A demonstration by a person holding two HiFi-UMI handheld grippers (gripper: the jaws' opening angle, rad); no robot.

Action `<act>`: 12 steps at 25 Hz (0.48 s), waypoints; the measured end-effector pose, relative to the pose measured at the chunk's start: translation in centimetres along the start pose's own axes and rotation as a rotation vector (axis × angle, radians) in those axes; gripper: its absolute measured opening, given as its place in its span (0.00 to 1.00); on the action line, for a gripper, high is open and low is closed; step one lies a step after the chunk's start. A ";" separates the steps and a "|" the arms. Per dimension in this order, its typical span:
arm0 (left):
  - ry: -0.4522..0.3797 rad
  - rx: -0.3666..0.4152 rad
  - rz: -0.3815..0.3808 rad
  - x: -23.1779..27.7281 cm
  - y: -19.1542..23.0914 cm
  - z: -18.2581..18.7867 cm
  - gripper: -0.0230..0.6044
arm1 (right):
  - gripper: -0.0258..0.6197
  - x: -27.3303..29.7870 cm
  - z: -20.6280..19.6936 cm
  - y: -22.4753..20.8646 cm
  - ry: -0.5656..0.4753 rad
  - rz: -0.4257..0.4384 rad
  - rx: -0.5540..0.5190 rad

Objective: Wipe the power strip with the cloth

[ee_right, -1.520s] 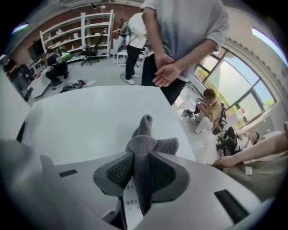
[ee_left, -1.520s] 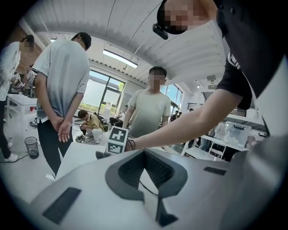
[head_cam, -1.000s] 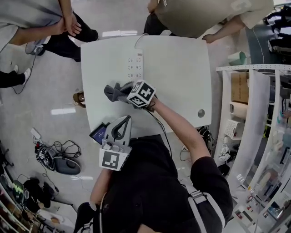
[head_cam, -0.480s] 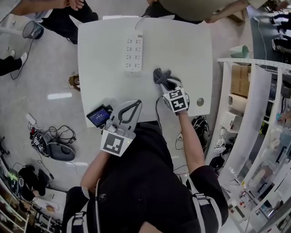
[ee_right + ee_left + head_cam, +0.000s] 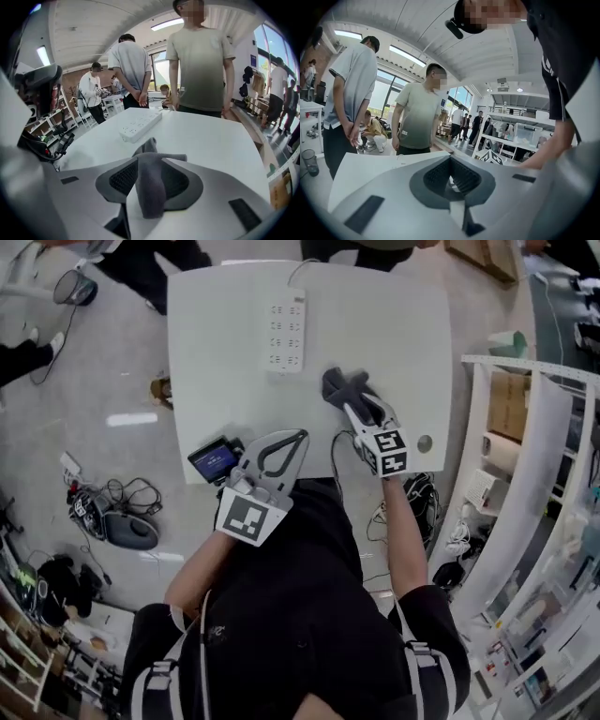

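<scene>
— What has shifted?
— Both the cloth point(image 5: 343, 386) and the right claw point(image 5: 150, 166) have crossed the desk point(image 5: 412, 324). A second ago they were toward the left, by the near end of the power strip point(image 5: 287, 336). Now they sit to its right.
— Where does the cloth lie?
— It is heaped on the desk, near the strip's near right corner but apart from it. One grey tail runs back between the right claw's jaws.
— Gripped?
— Not as it looks. Those jaws have just been opening, and ribbed pad shows on either side of the tail, so it lies loose between them. The claw tilts down toward the desk.
— And the strip?
— It is white and lies flat at the desk's far middle, sockets up, with its cord running off the far edge.
— The left claw point(image 5: 452, 169)?
— Its jaws are pressed together with nothing in them, and it hangs over the desk's near edge. Just to its left, a small device with a lit screen point(image 5: 216, 461) sits at the near-left corner.
— Beyond that?
— A person in a pale green tee point(image 5: 201, 61) and one in a grey shirt point(image 5: 131, 65) stand at the far side. Shelving point(image 5: 525, 474) runs along the right.
</scene>
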State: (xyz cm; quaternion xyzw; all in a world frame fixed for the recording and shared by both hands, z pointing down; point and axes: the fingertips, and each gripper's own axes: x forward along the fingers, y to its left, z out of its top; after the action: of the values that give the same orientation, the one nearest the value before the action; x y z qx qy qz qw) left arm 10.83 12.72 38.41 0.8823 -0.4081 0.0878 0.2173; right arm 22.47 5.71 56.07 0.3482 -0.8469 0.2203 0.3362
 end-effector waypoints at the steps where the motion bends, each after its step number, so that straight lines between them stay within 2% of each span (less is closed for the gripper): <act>1: -0.029 -0.006 -0.019 0.4 -0.2 0.4 0.10 | 0.26 -0.4 -0.3 -0.5 0.003 -0.023 0.003; 3: -0.110 0.021 -0.040 -0.6 0.8 1.5 0.10 | 0.26 0.0 -0.2 0.6 0.013 -0.044 -0.003; 6: -0.165 0.071 -0.040 -3.4 3.5 1.7 0.10 | 0.26 0.9 2.5 4.4 -0.037 -0.015 0.007; 7: -0.168 0.059 -0.025 -4.0 4.4 1.5 0.10 | 0.26 1.0 3.9 5.7 -0.067 0.017 0.022; 10: -0.133 -0.048 0.059 -3.5 7.1 1.1 0.10 | 0.26 1.8 7.9 7.6 -0.151 0.136 0.097; 12: -0.089 -0.037 0.126 -1.5 9.8 1.7 0.10 | 0.26 3.4 10.3 7.2 -0.185 0.197 0.173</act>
State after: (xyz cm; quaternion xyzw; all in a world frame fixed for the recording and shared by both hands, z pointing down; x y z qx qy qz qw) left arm 2.37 7.38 39.43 0.8537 -0.4738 0.0544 0.2091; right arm 11.10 2.71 50.53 0.3099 -0.8821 0.2913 0.2025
